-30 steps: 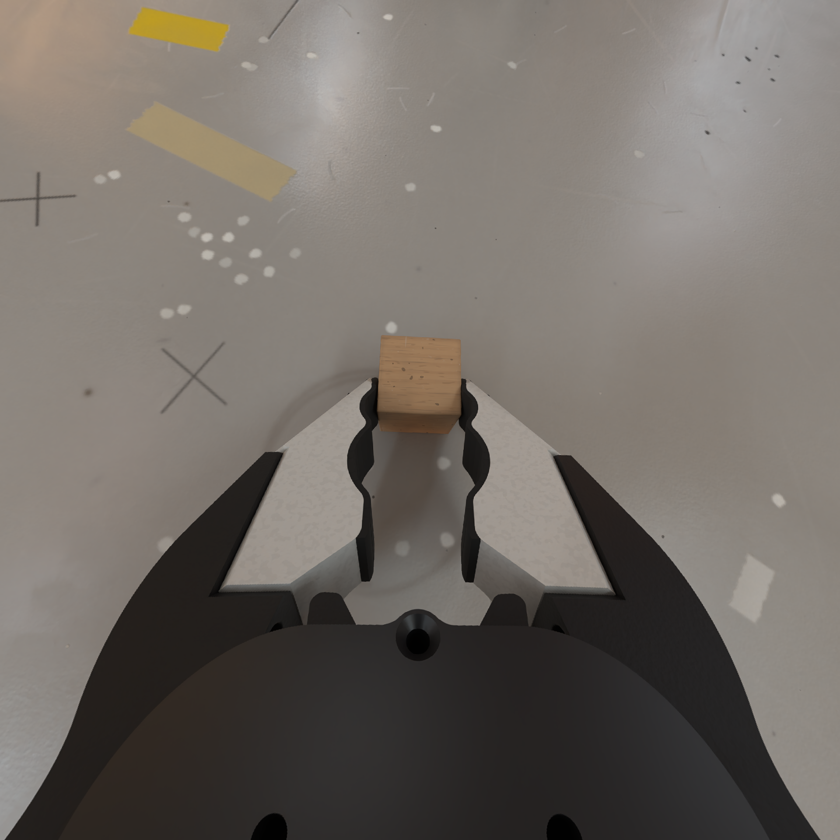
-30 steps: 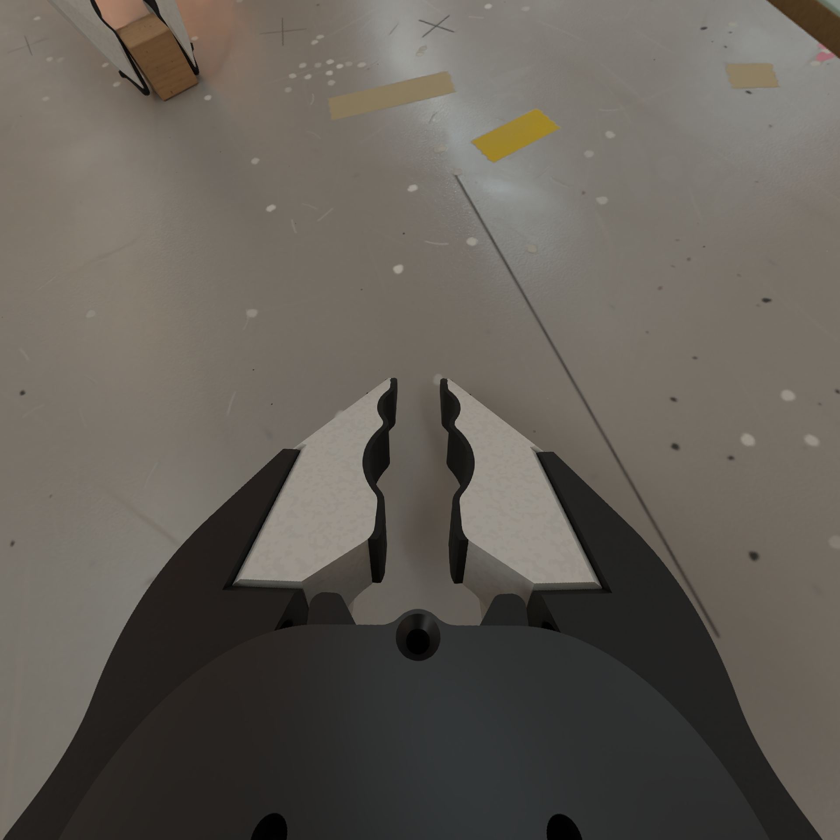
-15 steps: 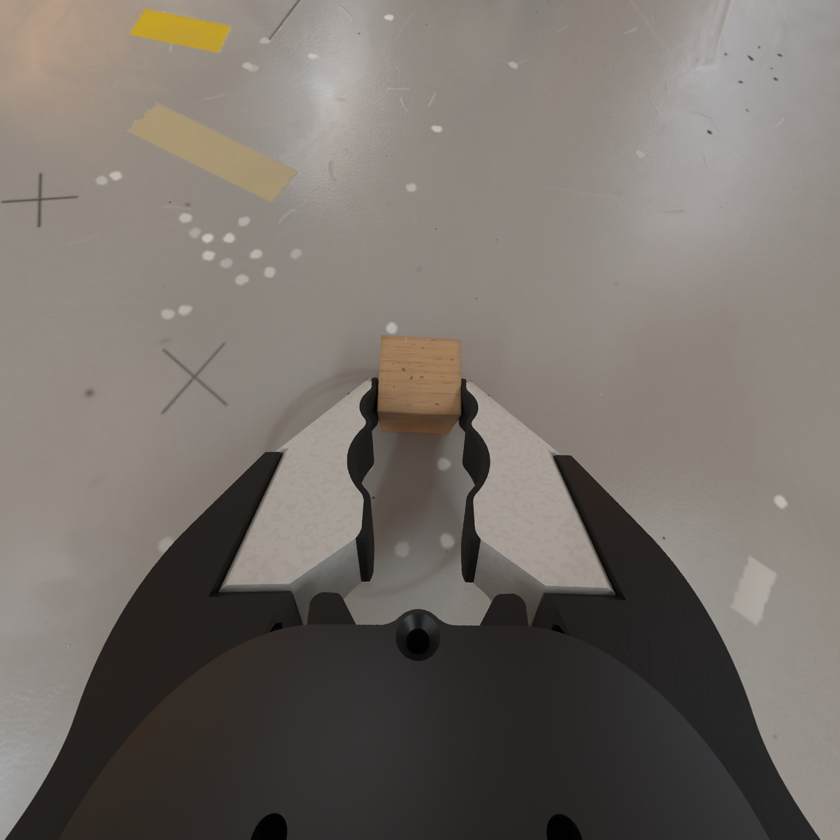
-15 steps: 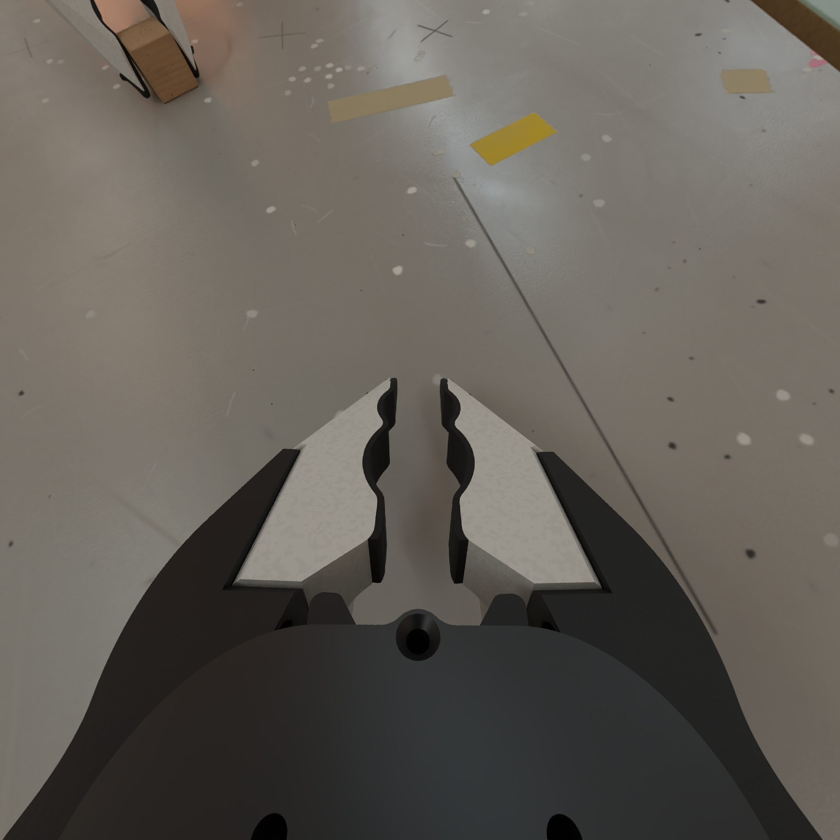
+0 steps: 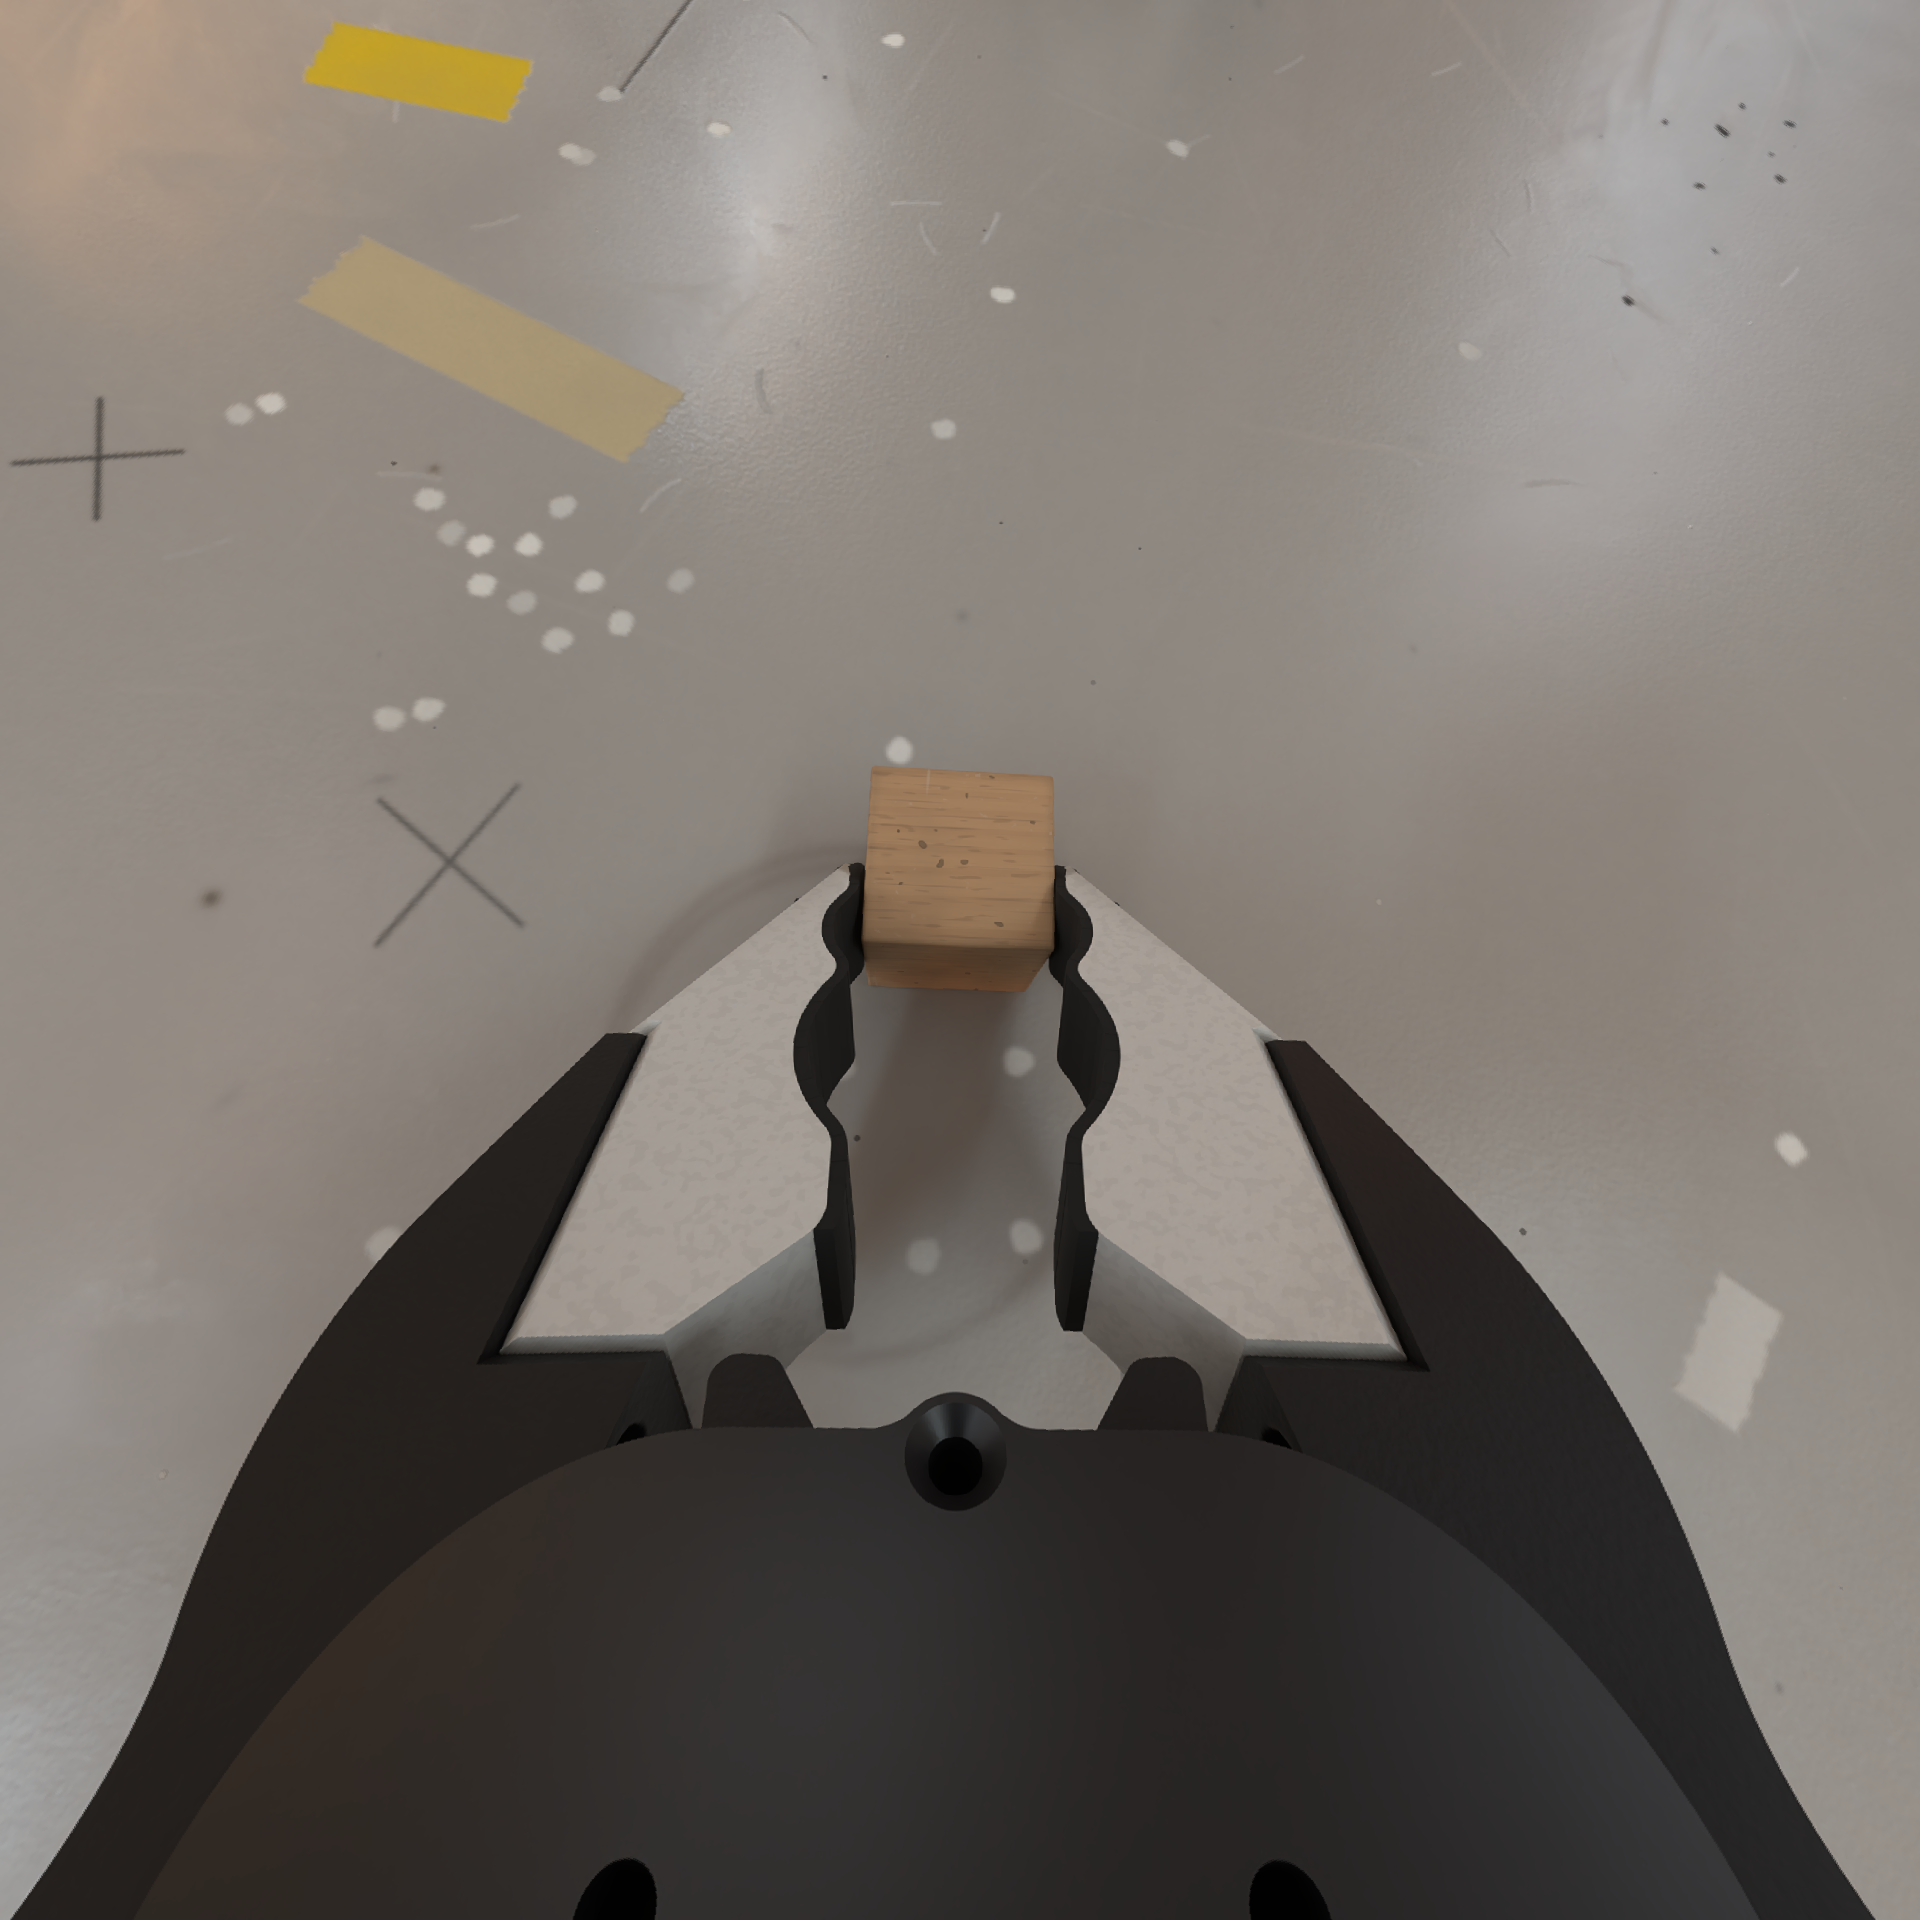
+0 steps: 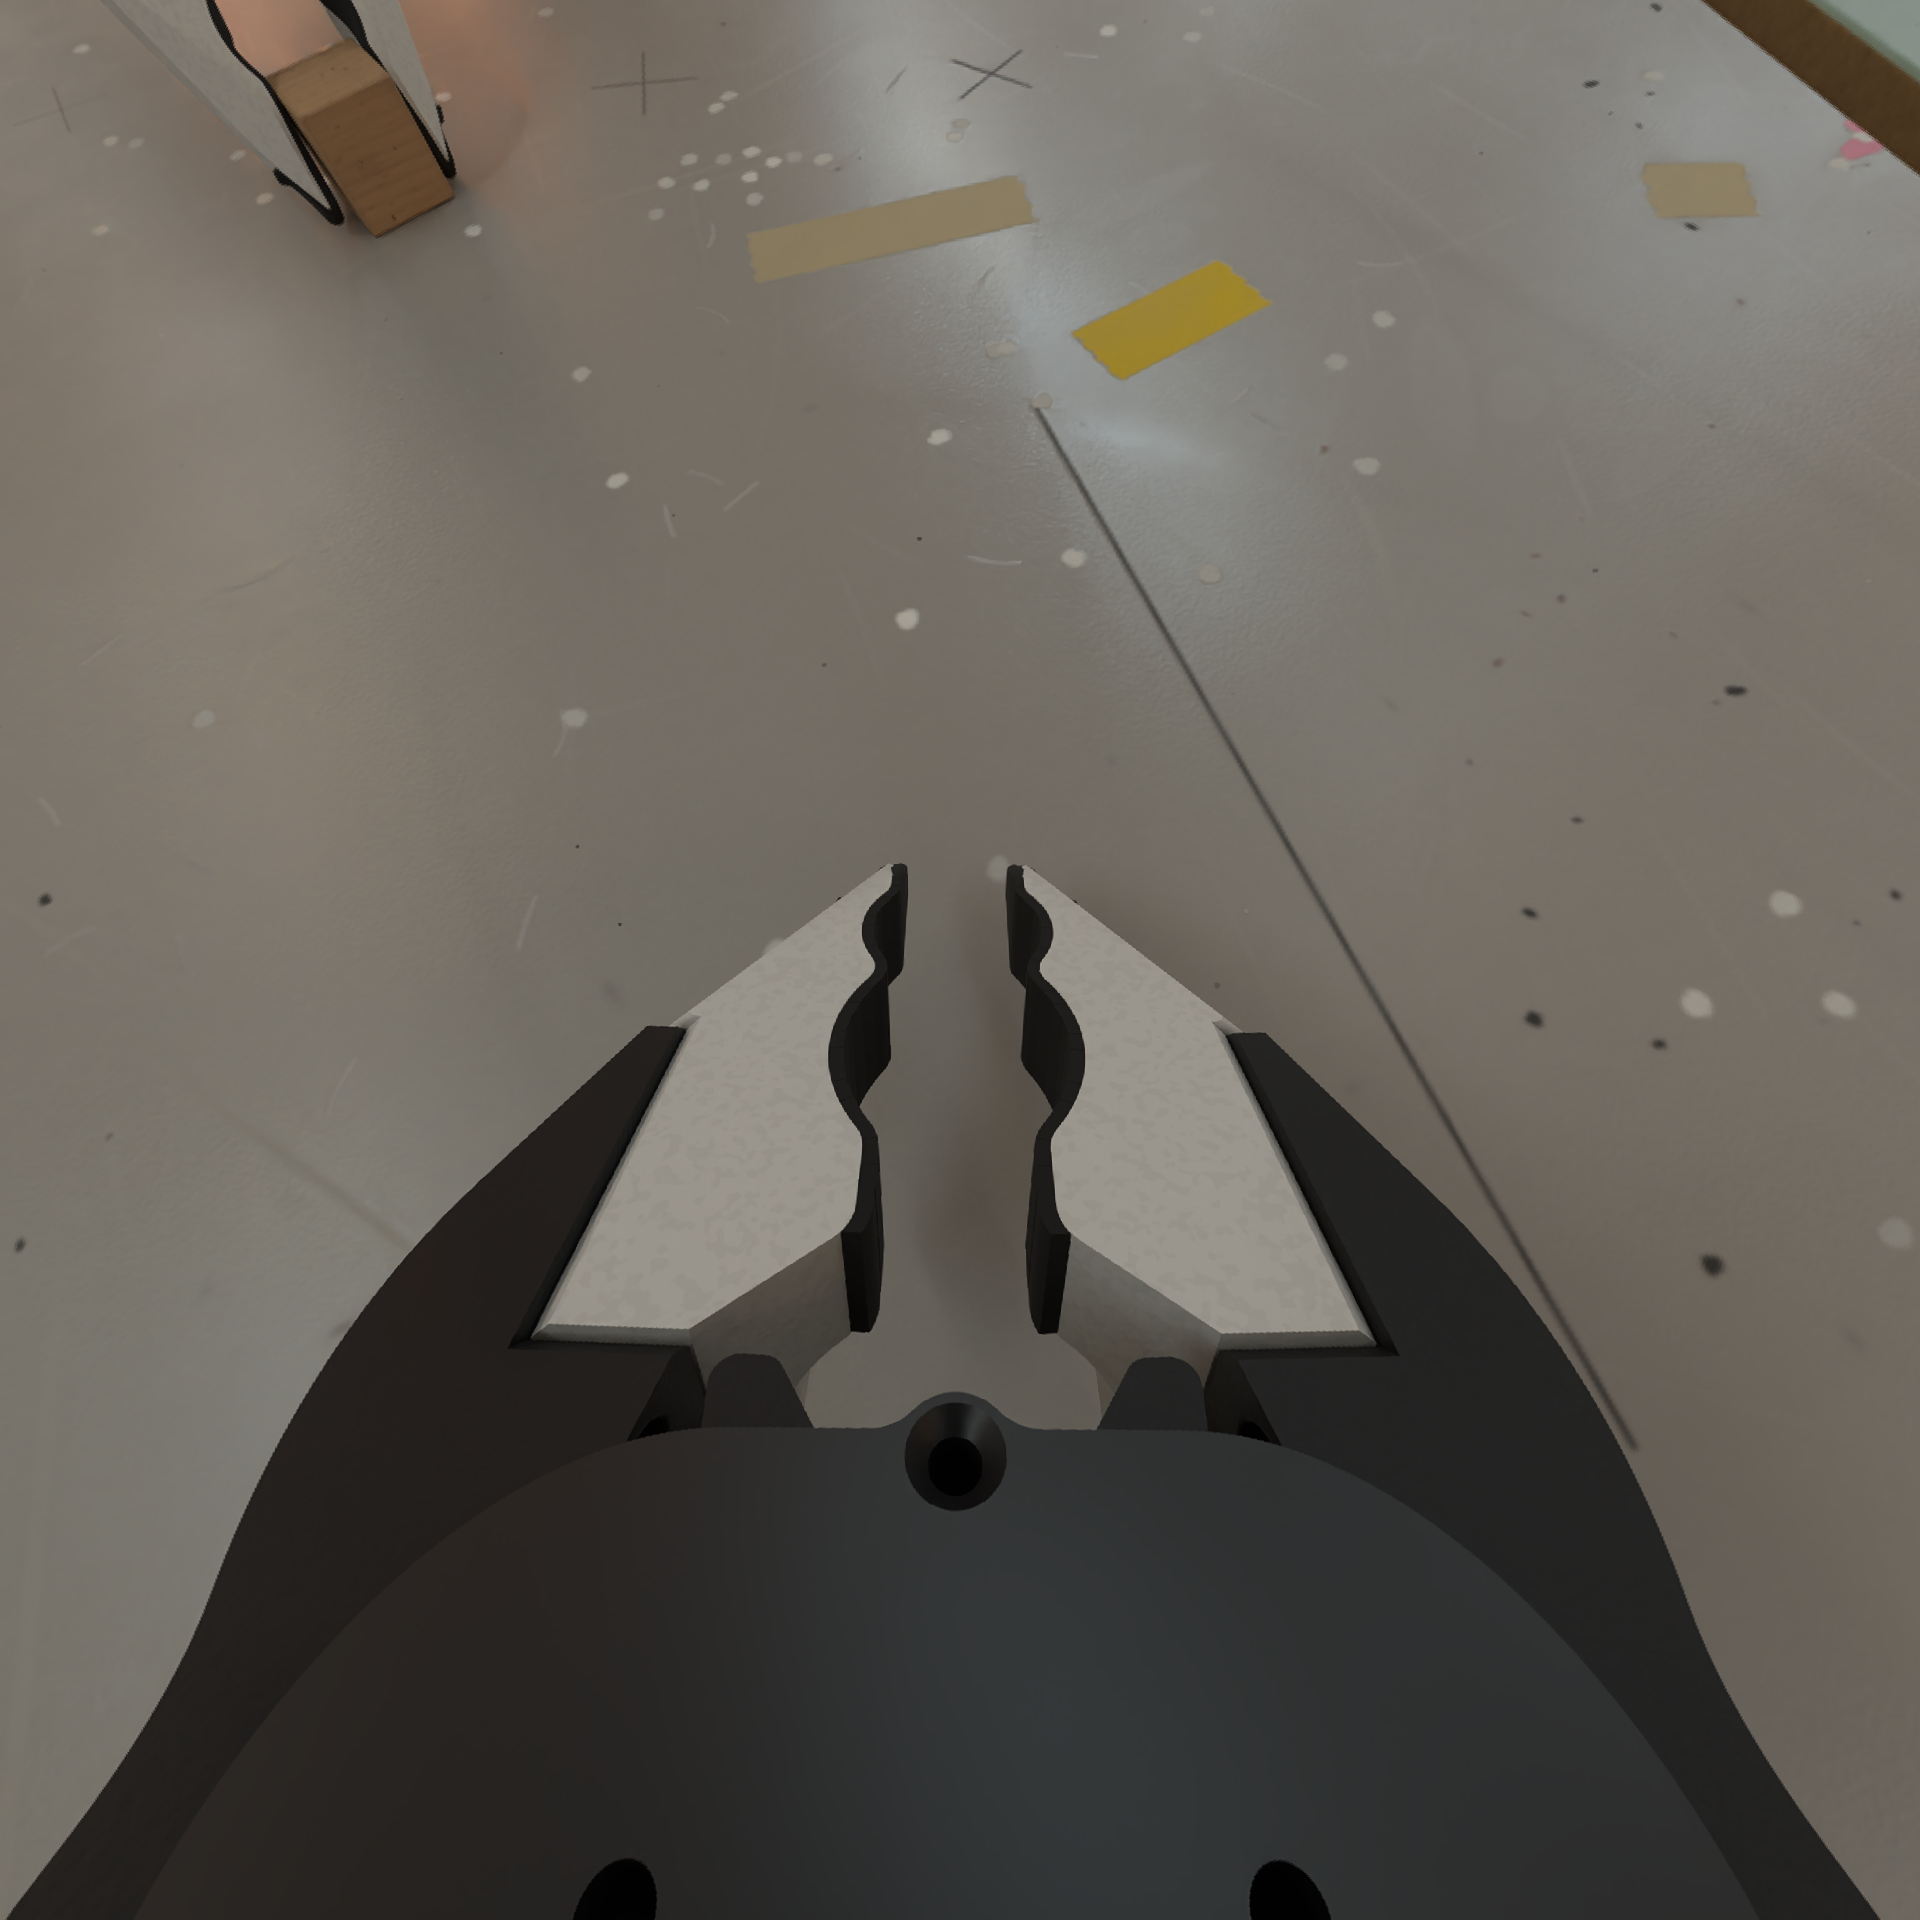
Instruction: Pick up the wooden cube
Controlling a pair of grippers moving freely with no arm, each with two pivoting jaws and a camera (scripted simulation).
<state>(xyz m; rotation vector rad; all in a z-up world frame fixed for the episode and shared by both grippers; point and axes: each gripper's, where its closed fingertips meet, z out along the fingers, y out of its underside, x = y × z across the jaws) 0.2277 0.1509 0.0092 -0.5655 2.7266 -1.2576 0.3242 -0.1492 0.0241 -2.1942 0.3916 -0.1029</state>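
While the left wrist view looks down on the grey speckled floor (image 5: 1351, 623), the left gripper (image 5: 958, 894) clamps the wooden cube (image 5: 958, 873) between its black fingertips (image 5: 844, 914) at the frame's centre; it appears lifted, though contact with the floor is hard to judge. A tan tape strip (image 5: 488, 348) and a yellow tape strip (image 5: 418, 71) lie at upper left.

In the right wrist view, the right gripper (image 6: 956, 883) holds nothing, its jaws slightly parted. The cube (image 6: 364, 156) sits pinched at upper left, well apart.
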